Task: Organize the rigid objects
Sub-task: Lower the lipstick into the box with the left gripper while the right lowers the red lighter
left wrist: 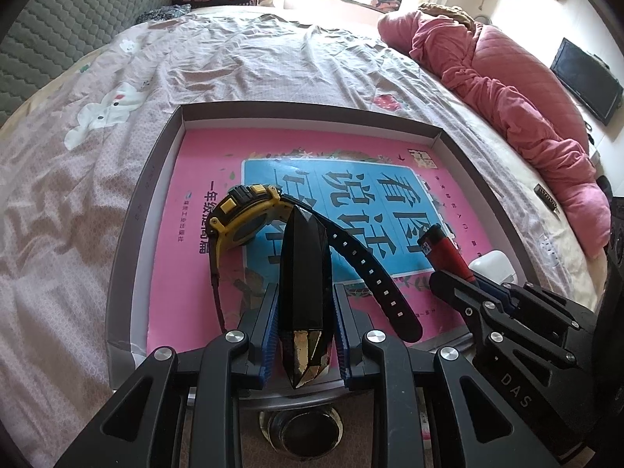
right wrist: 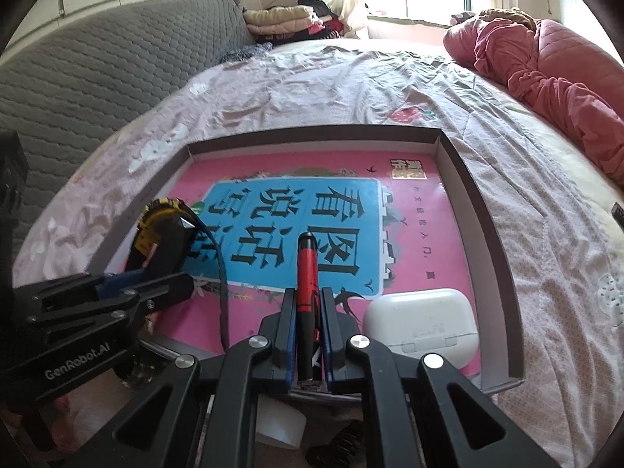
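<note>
Rigid objects being sorted into a shallow box tray (left wrist: 117,257) on the bed.

Left to right: my left gripper (left wrist: 304,312) is clamped on a faceted black-and-gold case (left wrist: 306,273), held above a yellow-and-black watch (left wrist: 243,216) whose strap (left wrist: 370,273) trails beneath it; my right gripper (right wrist: 308,323) is clamped on a red-and-black pen (right wrist: 307,273), poised over the pink book (right wrist: 421,234) lining the tray. I judge each piece should be lowered flat onto bare pink cover before I release it. The strap crowds the case's landing spot, and the white earbud case (right wrist: 421,319) sits just beside the pen. A pink quilt (left wrist: 526,97) lies well apart.
</note>
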The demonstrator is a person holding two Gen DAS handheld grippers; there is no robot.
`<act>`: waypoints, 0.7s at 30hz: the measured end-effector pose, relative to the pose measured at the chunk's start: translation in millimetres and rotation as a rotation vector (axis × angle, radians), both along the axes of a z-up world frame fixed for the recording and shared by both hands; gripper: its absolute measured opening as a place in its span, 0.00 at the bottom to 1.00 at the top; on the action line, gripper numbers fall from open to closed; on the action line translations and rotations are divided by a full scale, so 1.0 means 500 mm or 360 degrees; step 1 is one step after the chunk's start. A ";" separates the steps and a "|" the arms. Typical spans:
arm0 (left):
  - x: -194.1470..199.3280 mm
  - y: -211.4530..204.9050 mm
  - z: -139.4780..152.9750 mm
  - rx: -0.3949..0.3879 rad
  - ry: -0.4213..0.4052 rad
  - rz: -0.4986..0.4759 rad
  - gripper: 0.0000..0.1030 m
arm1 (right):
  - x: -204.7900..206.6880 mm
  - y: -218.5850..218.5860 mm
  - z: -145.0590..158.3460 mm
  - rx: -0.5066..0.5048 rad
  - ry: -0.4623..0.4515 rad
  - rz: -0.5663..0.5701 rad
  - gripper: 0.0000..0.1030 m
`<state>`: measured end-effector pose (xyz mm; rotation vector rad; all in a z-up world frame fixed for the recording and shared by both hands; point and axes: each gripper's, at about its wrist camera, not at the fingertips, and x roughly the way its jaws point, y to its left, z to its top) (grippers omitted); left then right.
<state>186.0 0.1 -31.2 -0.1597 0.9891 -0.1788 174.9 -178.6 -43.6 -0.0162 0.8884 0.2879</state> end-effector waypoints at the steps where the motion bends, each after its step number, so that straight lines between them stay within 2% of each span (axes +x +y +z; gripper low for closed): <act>1: 0.002 -0.001 0.001 0.0008 0.0008 0.0000 0.25 | 0.000 0.000 -0.001 -0.0003 0.0004 0.0001 0.11; 11: 0.006 -0.011 0.003 0.0036 0.0039 -0.0018 0.25 | -0.001 -0.001 -0.005 -0.0038 0.0005 -0.0013 0.11; 21: 0.007 -0.018 0.004 0.0047 0.0072 -0.0017 0.25 | -0.006 -0.012 0.001 -0.0006 -0.0002 0.0005 0.11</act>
